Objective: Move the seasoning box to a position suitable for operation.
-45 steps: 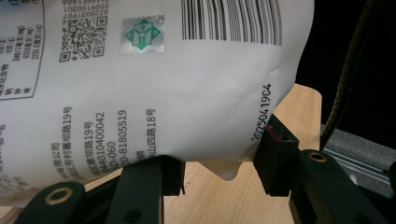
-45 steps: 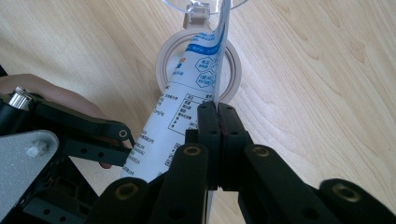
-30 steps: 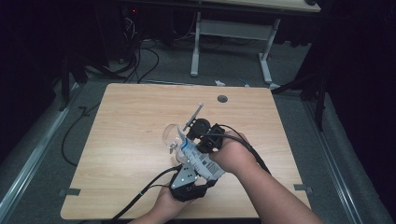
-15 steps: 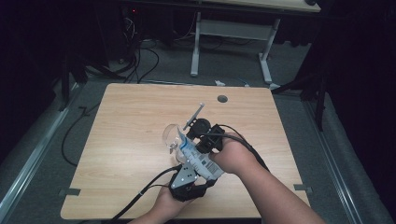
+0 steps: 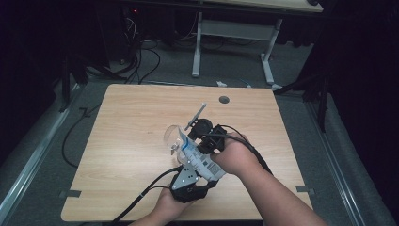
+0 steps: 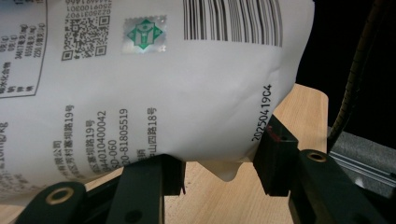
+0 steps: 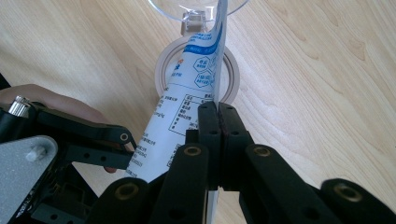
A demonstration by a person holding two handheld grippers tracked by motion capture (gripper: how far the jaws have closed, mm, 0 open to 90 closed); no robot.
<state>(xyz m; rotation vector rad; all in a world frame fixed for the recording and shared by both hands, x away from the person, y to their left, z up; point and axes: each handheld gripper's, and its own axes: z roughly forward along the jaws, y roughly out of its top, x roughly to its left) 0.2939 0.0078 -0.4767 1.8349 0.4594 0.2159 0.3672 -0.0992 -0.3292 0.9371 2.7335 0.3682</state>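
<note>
Wood-grain tabletop (image 5: 127, 141) fills mid-frame, dark floor and cables (image 5: 141, 59) across the top. Both grippers, left gripper (image 6: 219, 175) and right gripper (image 7: 218, 116), pinch a white pouch (image 6: 154, 88) beside a clear glass (image 5: 172, 137).

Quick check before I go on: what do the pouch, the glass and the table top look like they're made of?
Pouch: looks like thin matte white plastic film, since it dents and creases softly under the print.
Glass: clear, glass or hard plastic; the wood shows through the bowl, and I can't tell which.
Table: pale wood grain, probably laminate, smooth with a slight sheen.
</note>
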